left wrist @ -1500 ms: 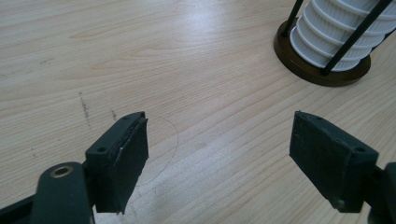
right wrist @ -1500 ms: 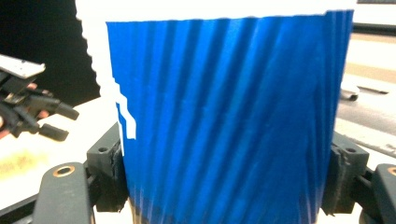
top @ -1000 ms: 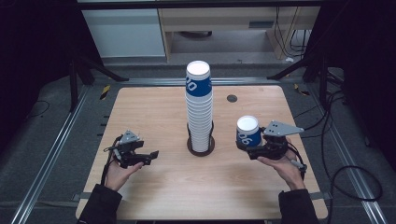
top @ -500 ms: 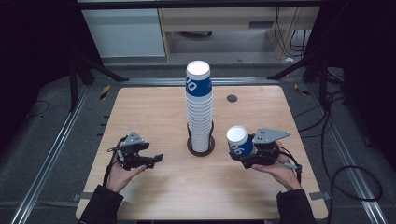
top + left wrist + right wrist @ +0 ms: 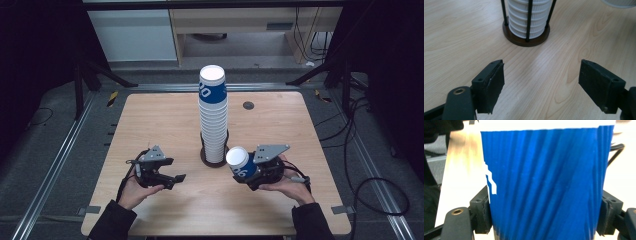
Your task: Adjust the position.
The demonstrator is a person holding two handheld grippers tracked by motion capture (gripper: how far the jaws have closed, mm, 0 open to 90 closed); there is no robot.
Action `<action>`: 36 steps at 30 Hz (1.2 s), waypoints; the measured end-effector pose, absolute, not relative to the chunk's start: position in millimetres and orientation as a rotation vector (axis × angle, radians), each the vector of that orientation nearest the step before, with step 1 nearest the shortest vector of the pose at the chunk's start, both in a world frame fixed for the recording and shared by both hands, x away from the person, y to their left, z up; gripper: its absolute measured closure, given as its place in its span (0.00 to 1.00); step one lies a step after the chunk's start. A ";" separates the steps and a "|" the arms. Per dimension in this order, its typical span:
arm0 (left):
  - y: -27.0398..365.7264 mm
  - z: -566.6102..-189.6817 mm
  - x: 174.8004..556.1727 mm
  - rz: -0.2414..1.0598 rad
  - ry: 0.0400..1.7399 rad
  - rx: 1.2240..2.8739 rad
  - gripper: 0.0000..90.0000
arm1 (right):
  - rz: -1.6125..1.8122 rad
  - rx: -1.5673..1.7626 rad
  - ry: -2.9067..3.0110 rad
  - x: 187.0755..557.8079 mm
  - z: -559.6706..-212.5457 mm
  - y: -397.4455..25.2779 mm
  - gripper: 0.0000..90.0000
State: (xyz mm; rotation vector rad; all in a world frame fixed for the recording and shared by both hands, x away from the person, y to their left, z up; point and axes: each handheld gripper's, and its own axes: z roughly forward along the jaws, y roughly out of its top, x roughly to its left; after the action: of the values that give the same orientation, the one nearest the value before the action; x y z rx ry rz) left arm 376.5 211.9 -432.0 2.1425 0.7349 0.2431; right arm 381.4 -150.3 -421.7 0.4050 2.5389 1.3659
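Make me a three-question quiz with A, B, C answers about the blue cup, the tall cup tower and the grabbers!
1. Where does the tall stack of blue-and-white paper cups stand?
A. in a round dark wooden holder
B. on the floor
C. on a shelf

2. What colour is the ribbed paper cup in the right gripper?
A. red
B. blue
C. green

3. How is the left gripper?
A. shut on a cup
B. shut on nothing
C. open

Answers: 1 A, black rods ring the stack's foot; 2 B, blue wall with a white rim; 3 C, bare wooden table shows between its jaws.
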 end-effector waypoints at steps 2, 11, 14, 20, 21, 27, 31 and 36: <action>209.1 -430.9 374.5 0.237 0.714 2.147 0.23 | 1.348 0.383 2.562 381.7 -423.7 -144.6 0.24; 195.3 -428.9 368.1 0.184 0.623 2.190 0.23 | 1.287 0.293 2.647 383.3 -431.0 -121.9 0.24; 190.3 -428.0 366.7 0.155 0.593 2.198 0.23 | 1.271 0.261 2.679 383.5 -434.1 -114.1 0.24; 179.2 -422.8 365.6 0.129 0.542 2.225 0.22 | 1.221 0.210 2.743 385.2 -441.7 -100.3 0.24; 177.5 -421.8 365.4 0.128 0.530 2.230 0.22 | 1.216 0.201 2.756 385.5 -443.2 -97.9 0.24; 169.3 -418.8 363.8 0.112 0.484 2.245 0.21 | 1.197 0.166 2.785 386.1 -446.4 -89.4 0.24; 164.7 -419.3 363.1 0.096 0.459 2.258 0.21 | 1.160 0.130 2.820 384.6 -450.2 -80.0 0.24; 159.2 -419.3 363.2 0.081 0.443 2.280 0.21 | 1.119 0.085 2.845 383.1 -453.4 -71.4 0.24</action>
State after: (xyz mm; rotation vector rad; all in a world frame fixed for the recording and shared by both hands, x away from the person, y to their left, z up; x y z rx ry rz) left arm 363.2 159.2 -419.3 2.2800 0.4425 0.0808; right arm 383.1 -71.4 -453.4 0.0848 2.8454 1.1194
